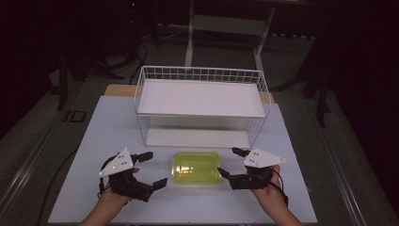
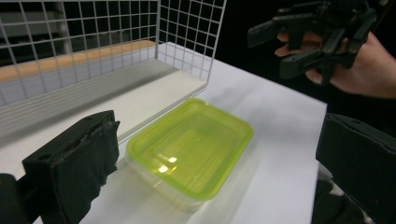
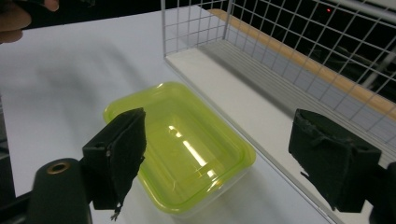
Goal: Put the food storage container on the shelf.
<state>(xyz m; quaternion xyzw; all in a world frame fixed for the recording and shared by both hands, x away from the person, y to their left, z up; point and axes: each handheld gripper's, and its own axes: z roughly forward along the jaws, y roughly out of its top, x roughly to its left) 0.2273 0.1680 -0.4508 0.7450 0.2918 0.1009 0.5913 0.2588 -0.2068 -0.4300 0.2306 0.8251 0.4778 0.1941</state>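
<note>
A clear plastic container with a yellow-green lid (image 1: 196,167) lies flat on the white table (image 1: 113,122), just in front of the wire basket (image 1: 200,75). My left gripper (image 1: 158,168) hovers to its left, jaws wide open and empty. My right gripper (image 1: 227,161) hovers to its right, also open and empty. In the left gripper view the container (image 2: 191,144) lies ahead between my left gripper's (image 2: 215,135) jaws without touching them, and the right gripper (image 2: 280,46) shows beyond it in a hand. In the right gripper view the container (image 3: 182,144) lies below my right gripper (image 3: 219,126).
The white wire basket (image 2: 187,28) with a flat white floor stands at the back middle of the table, close behind the container. Its mesh wall (image 3: 280,28) rises right beside the container's far edge. Bare table lies left and right of the hands; dark floor surrounds the table.
</note>
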